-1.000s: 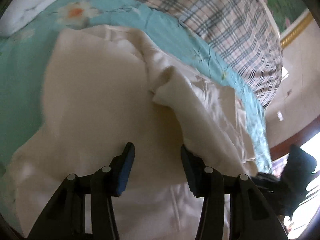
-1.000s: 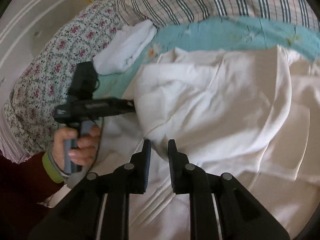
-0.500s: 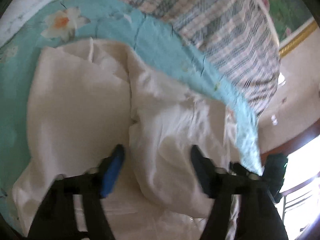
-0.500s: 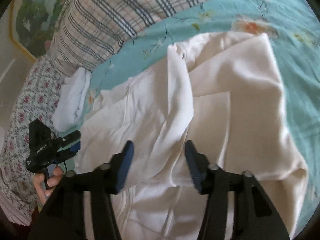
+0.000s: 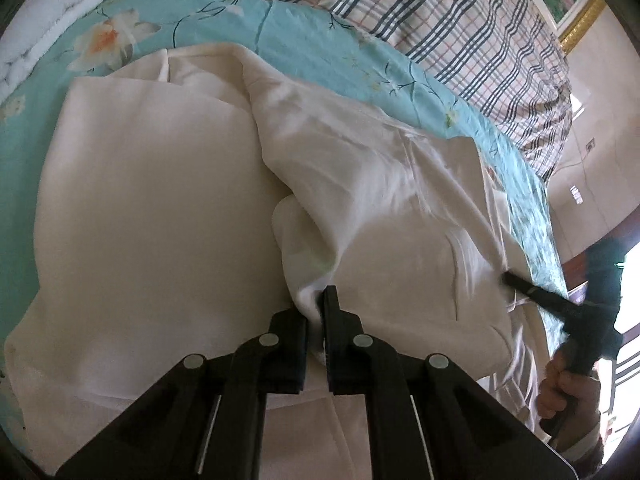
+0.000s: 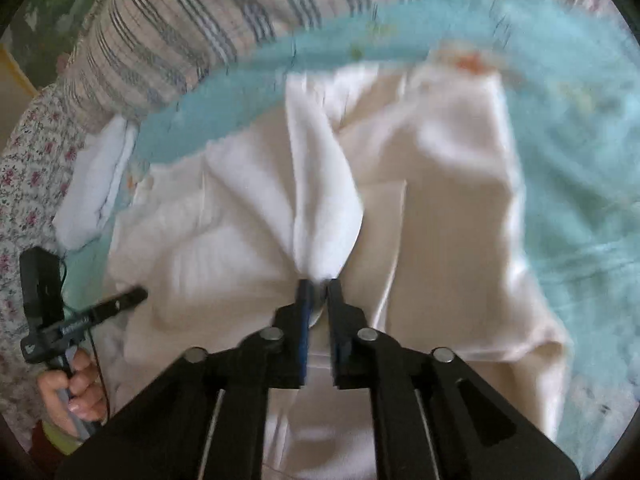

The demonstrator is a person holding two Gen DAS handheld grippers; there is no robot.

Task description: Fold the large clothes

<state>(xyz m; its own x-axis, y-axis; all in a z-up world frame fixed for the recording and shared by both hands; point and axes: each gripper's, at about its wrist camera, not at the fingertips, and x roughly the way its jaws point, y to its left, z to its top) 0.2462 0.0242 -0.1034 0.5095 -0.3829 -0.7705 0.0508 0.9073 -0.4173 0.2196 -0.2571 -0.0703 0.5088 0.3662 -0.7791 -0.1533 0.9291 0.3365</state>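
A large cream garment [image 5: 160, 208] lies spread on a teal floral bedsheet [image 5: 308, 44]. My left gripper [image 5: 316, 312] is shut on a bunched fold of the garment at its middle. My right gripper [image 6: 318, 296] is shut on another gathered fold of the same cream garment [image 6: 448, 248], which rises in a pinched ridge from the jaws. The right gripper also shows at the right edge of the left wrist view [image 5: 560, 304], and the left gripper shows at the left edge of the right wrist view [image 6: 80, 320].
A plaid quilt [image 5: 440, 20] lies along the far side of the bed. A folded white cloth [image 6: 96, 192] lies at the sheet's left. A flowered pillow [image 6: 28, 168] sits at the far left. A wall with a gold-framed picture [image 5: 580, 20] stands beyond.
Both grippers were open half a second ago and have closed on folds of the cream garment. The cloth now bunches up at each pair of jaws.
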